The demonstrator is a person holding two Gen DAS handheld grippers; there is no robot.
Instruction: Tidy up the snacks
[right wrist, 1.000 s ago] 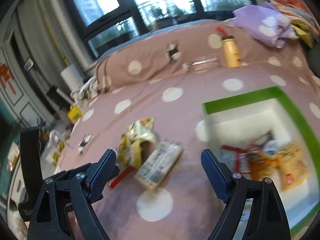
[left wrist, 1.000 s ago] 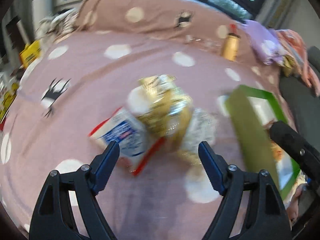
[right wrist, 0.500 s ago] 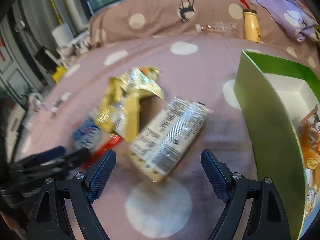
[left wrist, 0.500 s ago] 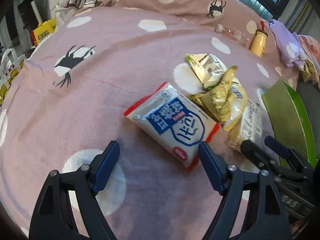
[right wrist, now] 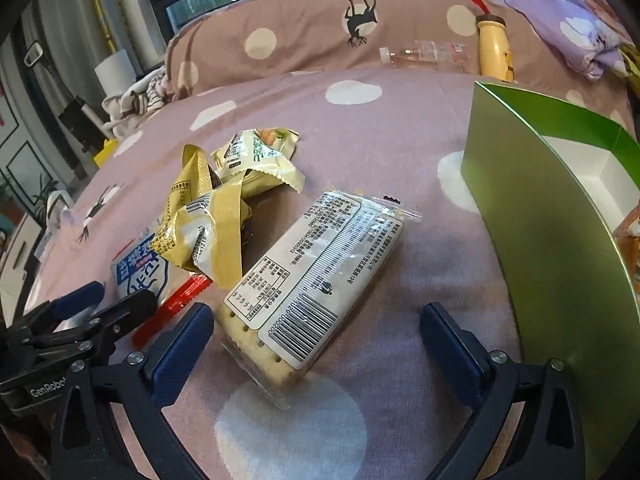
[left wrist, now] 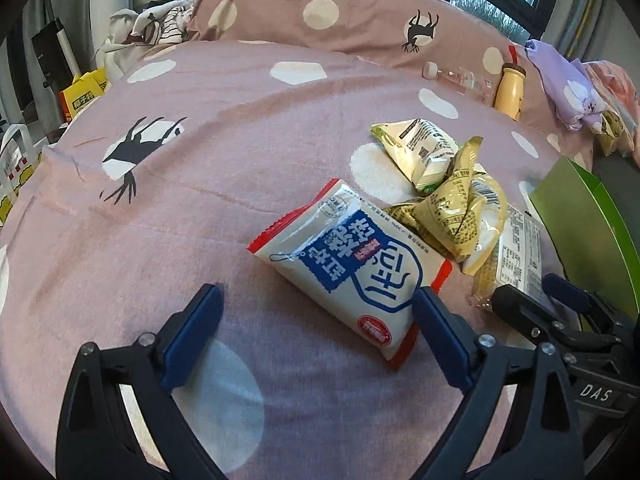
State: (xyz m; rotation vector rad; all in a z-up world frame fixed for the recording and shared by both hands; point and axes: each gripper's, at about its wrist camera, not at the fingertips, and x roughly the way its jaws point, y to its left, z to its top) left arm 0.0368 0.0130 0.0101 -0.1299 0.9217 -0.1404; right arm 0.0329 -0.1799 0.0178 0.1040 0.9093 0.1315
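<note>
Both grippers have descended toward the bedspread; left gripper [left wrist: 316,312] and right gripper [right wrist: 316,330] opening, empty; cracker pack [right wrist: 316,276], white-and-blue packet [left wrist: 352,268], yellow packets [left wrist: 460,216] remain outside green box [right wrist: 536,216].

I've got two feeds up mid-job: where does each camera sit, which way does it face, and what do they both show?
Left wrist: on the left gripper, angled down at the bed; white-and-blue snack bag just ahead, jaws opening, nothing between; right gripper at lower right.
Right wrist: on the right gripper, angled down at the cracker pack, jaws opening, beside the green box; left gripper at lower left.
Shared: all three, the yellow packets, the yellow bottle.
</note>
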